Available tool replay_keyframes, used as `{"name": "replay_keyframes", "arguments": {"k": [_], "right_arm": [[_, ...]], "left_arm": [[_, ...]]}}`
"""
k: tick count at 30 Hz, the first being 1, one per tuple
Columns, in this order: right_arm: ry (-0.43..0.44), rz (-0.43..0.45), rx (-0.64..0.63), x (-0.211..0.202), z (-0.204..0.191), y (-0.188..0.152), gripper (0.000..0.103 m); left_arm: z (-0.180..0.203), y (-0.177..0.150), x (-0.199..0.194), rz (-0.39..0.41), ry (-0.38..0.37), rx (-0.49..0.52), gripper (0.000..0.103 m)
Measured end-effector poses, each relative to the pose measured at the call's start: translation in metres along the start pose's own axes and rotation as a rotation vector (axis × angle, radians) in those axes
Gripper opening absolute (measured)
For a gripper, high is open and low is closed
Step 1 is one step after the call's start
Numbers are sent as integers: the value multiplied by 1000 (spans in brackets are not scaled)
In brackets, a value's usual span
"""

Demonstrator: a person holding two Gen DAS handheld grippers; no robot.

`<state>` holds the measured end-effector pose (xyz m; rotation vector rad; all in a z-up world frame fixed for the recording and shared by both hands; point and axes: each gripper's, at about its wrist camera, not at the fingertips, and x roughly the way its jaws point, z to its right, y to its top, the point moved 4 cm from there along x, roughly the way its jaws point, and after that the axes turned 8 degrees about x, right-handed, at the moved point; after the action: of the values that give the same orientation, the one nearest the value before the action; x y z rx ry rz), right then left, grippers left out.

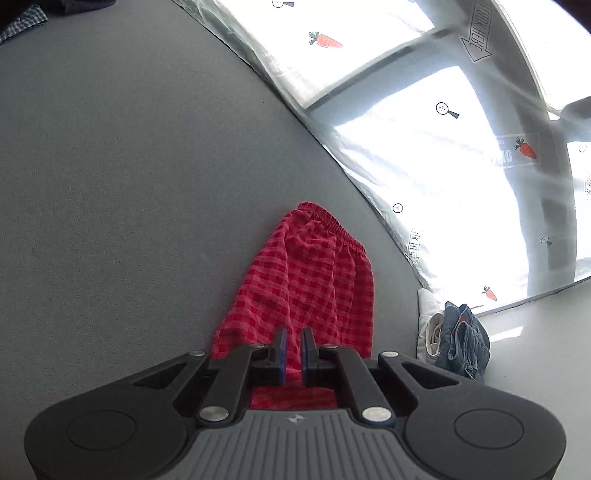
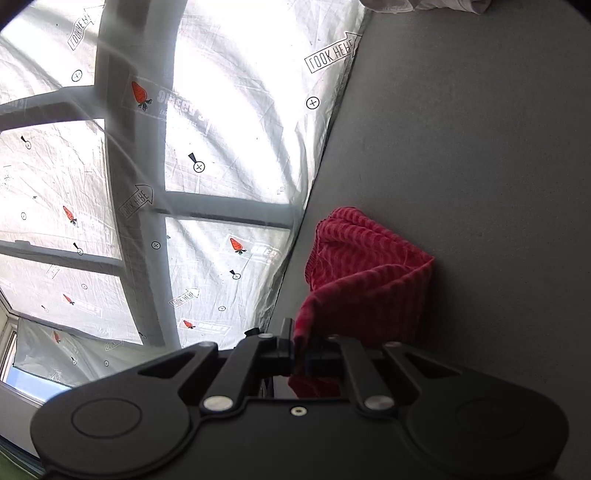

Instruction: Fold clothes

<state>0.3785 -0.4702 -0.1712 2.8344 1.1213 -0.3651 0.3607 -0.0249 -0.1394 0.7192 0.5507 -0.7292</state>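
Note:
Red checked shorts [image 1: 306, 280] with an elastic waistband lie on the grey table [image 1: 129, 184], waistband at the far end near the table's edge. My left gripper [image 1: 293, 350] is nearly shut on the near hem of the shorts, cloth between its blue pads. In the right wrist view the same shorts [image 2: 365, 273] are bunched and lifted, and my right gripper [image 2: 301, 347] is shut on a near corner of the cloth.
A pile of blue denim [image 1: 463, 339] and white cloth [image 1: 428, 325] lies at the table's edge, right of the shorts. A checked garment [image 1: 22, 22] lies at the far left corner. A white carrot-print curtain [image 2: 147, 166] covers the window beyond the table edge.

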Motion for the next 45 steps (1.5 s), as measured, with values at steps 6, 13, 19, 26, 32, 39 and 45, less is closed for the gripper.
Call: {"name": "replay_keyframes", "arguments": {"k": [6, 13, 19, 26, 32, 39, 45], "right_arm": [[-12, 4, 5, 15, 2, 6, 5], [-29, -9, 35, 14, 11, 3, 5], [-51, -23, 51, 4, 23, -6, 6], [-63, -29, 58, -7, 31, -12, 6], [-56, -5, 48, -20, 30, -12, 6], [-44, 33, 52, -28, 27, -4, 6], [-39, 34, 37, -9, 19, 3, 6]], "left_arm": [[-23, -27, 31, -116, 115, -37, 27], [-30, -50, 37, -199, 138, -47, 49], [-20, -80, 45, -267, 128, 8, 60], [-7, -98, 58, -319, 85, 38, 34], [-7, -92, 50, -282, 7, -49, 3], [-15, -50, 21, -162, -247, -405, 3], [-21, -12, 23, -95, -335, -552, 3]]}}
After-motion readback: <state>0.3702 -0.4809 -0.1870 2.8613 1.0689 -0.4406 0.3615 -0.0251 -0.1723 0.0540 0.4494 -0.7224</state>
